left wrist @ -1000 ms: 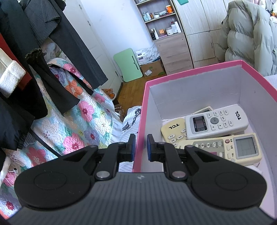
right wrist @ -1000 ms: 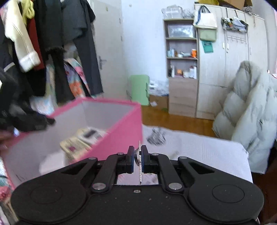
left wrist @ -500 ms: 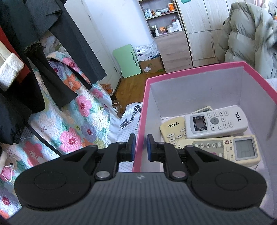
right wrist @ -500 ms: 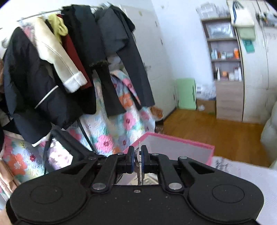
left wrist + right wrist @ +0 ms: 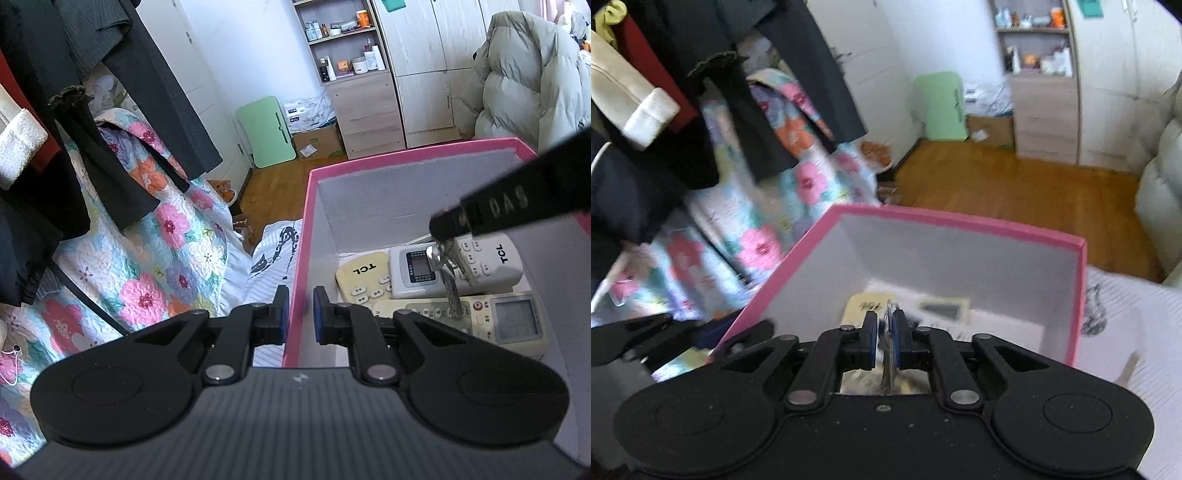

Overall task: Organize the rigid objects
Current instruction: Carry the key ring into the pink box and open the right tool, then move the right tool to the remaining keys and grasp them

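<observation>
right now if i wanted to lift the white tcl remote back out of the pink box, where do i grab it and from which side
Grip the white TCL remote across its narrow width near the bare logo end, coming straight down from above. It lies flat, face up, on top of the other remotes, and the pink box walls block any sideways approach. The keys hanging from the right gripper, whose jaws are opening, hang over its screen end.

Right gripper (image 5: 884, 332): previously out over the white bedding to the right of the pink box (image 5: 960, 221), now above the box's open top, entering the left wrist view from the right. Jaws: formerly tight on the bunch of keys (image 5: 448, 275), now opening, keys between them, hanging above the remote controls (image 5: 454, 266).
</observation>
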A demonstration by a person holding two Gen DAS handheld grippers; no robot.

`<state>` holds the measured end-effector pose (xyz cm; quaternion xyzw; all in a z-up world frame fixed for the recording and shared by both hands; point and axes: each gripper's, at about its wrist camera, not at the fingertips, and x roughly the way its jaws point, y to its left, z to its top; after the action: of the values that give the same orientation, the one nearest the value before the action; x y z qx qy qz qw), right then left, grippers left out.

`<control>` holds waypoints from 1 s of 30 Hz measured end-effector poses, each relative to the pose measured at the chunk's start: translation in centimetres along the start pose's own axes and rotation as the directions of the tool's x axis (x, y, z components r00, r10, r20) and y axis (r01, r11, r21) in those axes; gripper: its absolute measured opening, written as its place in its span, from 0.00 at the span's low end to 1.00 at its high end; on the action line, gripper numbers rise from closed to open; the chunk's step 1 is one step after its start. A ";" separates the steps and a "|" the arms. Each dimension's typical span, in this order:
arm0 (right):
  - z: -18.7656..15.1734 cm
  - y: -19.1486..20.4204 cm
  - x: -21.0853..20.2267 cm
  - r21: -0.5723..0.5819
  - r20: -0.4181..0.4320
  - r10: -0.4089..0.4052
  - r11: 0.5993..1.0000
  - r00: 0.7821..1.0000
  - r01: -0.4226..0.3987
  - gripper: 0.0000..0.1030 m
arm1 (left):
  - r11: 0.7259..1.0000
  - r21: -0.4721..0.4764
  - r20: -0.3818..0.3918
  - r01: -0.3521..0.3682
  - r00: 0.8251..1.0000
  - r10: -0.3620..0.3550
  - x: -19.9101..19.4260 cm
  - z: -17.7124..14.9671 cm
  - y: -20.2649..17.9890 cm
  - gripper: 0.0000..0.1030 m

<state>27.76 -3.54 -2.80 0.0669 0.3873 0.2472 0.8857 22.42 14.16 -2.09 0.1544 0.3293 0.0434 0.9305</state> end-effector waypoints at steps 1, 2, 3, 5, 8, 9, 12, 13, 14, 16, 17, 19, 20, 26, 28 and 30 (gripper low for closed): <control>0.0 0.1 -0.4 -0.015 0.015 -0.028 0.999 1.000 0.028 0.18 | 1.000 -0.004 -0.001 0.001 1.000 -0.001 0.0 0.0 0.1 0.12; 0.0 0.2 -0.7 -0.024 0.028 -0.053 0.998 0.998 0.054 0.30 | 1.000 -0.006 -0.001 0.003 1.000 -0.003 0.0 0.0 0.2 0.12; 0.2 0.2 -1.2 -0.030 0.044 -0.065 0.997 0.997 0.066 0.35 | 1.000 -0.007 0.000 0.003 1.000 -0.003 0.1 0.0 0.2 0.12; -0.1 -0.1 -2.8 -0.031 0.072 -0.059 0.998 0.996 0.061 0.35 | 1.000 -0.005 -0.001 0.002 1.000 -0.002 0.1 0.0 0.2 0.12; -0.3 -0.7 -5.1 -0.018 0.096 -0.035 0.999 0.995 0.037 0.35 | 1.000 -0.008 -0.001 0.003 1.000 -0.003 0.1 0.1 0.2 0.12; -0.3 -1.0 -5.9 -0.009 0.104 -0.039 0.999 0.994 0.040 0.35 | 1.000 -0.008 -0.001 0.003 1.000 -0.003 0.1 0.1 0.1 0.12; -0.7 -2.0 -8.6 0.000 0.135 -0.054 0.999 0.989 0.054 0.35 | 1.000 -0.005 -0.002 -0.004 1.000 0.004 0.1 0.1 0.0 0.12; -0.9 -2.4 -9.6 0.001 0.146 -0.060 0.998 0.987 0.061 0.35 | 1.000 -0.002 -0.002 -0.005 1.000 0.005 0.1 0.1 -0.1 0.12; -1.1 -2.8 -10.4 0.003 0.153 -0.066 0.998 0.986 0.066 0.35 | 1.000 -0.001 -0.002 -0.006 1.000 0.006 0.1 0.1 0.0 0.12; -1.7 -3.7 -11.8 0.011 0.160 -0.078 0.997 0.984 0.077 0.36 | 1.000 -0.002 -0.002 -0.004 1.000 0.004 0.1 0.1 0.0 0.12; -2.0 -4.2 -12.5 0.017 0.161 -0.085 0.996 0.983 0.084 0.36 | 1.000 -0.003 -0.001 -0.003 1.000 0.003 0.1 0.1 -0.1 0.12; -3.0 -5.3 -13.5 0.024 0.154 -0.103 0.995 0.983 0.100 0.36 | 1.000 -0.002 -0.001 -0.004 1.000 0.004 0.1 0.1 -0.1 0.12; -3.5 -5.8 -13.9 0.027 0.149 -0.111 0.994 0.983 0.109 0.36 | 1.000 -0.001 -0.002 -0.005 1.000 0.005 0.1 0.1 -0.1 0.12; -6.8 -9.0 -14.6 0.027 0.098 -0.140 0.990 0.985 0.138 0.37 | 1.000 0.020 -0.004 -0.012 1.000 0.012 0.0 0.0 -0.2 0.14; -7.6 -10.1 -14.1 0.028 0.077 -0.135 0.991 0.988 0.133 0.37 | 0.999 0.039 -0.005 -0.019 1.000 0.019 -0.1 -0.1 -0.5 0.14; -8.3 -10.7 -13.5 0.008 0.065 -0.136 0.991 0.989 0.136 0.44 | 0.999 0.045 -0.005 -0.023 1.000 0.023 -0.1 -0.1 -0.7 0.14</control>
<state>18.11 -20.04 -3.08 0.0499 0.3623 0.1831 0.9125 22.25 13.54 -2.32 0.1790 0.3309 0.0469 0.9253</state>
